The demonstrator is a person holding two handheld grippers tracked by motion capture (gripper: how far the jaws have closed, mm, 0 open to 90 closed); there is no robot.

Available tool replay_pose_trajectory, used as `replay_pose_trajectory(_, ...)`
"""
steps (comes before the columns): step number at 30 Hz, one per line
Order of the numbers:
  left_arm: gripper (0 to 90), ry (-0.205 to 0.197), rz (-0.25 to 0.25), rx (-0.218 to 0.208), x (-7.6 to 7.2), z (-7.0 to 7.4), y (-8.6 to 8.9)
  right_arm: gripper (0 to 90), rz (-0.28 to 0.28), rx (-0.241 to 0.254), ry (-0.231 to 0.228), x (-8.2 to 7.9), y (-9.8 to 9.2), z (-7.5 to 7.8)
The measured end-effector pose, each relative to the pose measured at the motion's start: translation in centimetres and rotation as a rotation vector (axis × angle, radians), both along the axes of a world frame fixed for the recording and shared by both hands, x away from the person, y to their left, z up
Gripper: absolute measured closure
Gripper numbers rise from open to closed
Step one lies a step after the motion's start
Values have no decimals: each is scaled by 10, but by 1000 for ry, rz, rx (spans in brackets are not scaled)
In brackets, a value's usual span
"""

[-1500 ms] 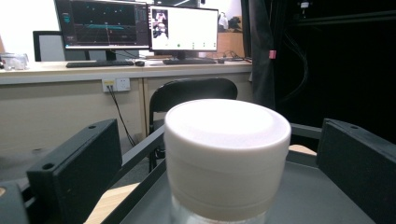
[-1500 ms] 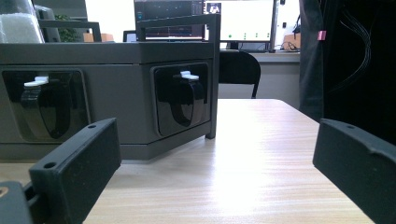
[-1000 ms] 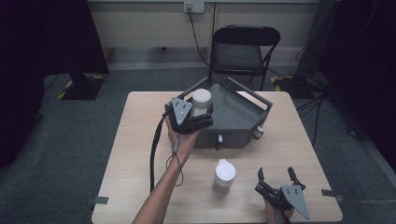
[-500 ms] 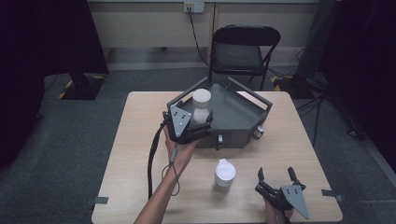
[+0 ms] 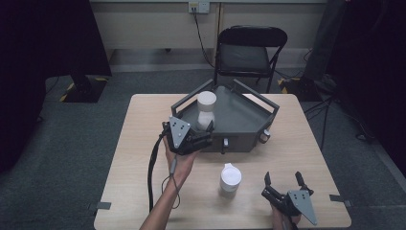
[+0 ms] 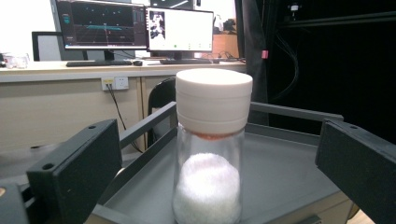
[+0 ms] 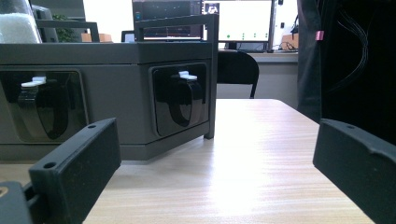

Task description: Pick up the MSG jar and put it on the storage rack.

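The jar [image 6: 208, 149] stands in the tray [image 6: 289, 172] between the left tool's [image 6: 205, 186] spread jaws.

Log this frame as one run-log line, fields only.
left gripper: open, jaws either side of jar in tray | right gripper: open, idle on table | second jar: on table

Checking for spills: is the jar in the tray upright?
Upright: the jar stands on the tray, white lid on top.
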State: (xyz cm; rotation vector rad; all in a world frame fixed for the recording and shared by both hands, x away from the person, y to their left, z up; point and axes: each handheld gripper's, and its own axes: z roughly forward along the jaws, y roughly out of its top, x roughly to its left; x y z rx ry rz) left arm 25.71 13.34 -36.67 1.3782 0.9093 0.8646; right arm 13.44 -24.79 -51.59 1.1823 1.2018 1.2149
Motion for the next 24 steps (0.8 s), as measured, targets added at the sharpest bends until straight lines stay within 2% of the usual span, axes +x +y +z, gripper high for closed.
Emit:
replay_pose_trajectory(3,0,13,-8,5,-2,-1,0,0,-1,0,0,0,0,0)
replay_pose_trajectory(5,0,-3,-6,19,-8,-8,-3,0,-1,0,0,0,0,0)
replay_pose_trajectory(13,0,17,-6,-25,-22,-26,-1,0,-1,1,0,0,0,0)
replay_pose_trajectory(15,0,8,-1,-36,-29,-33,-1,0,-2,1,0,0,0,0)
replay_pose_trajectory(19,0,-4,13,-11,-40,-42,-3,0,-3,1,0,0,1,0)
replay_pose_trajectory(24,0,12,19,-36,-50,-54,2,0,-3,1,0,0,1,0)
